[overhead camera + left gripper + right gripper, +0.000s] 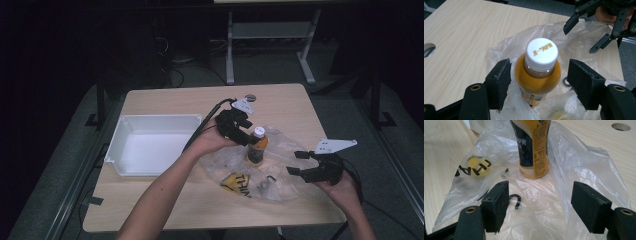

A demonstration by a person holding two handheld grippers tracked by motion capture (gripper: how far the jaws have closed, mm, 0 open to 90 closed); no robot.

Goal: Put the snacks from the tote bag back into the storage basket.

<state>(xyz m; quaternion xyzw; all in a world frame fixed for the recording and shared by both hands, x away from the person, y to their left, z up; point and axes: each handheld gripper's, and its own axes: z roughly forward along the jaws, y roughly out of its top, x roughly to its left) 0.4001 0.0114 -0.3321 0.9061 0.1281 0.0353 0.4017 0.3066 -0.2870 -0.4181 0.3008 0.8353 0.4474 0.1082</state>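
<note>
Black letters "THA" on the plastic bag (474, 170), bottle (532, 147) label print too small to read

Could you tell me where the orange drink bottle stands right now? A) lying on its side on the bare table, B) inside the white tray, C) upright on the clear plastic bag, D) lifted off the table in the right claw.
C: the orange drink bottle stands upright on the clear plastic bag, between the open jaws of the left claw, whose pads stand clear of it.
</note>
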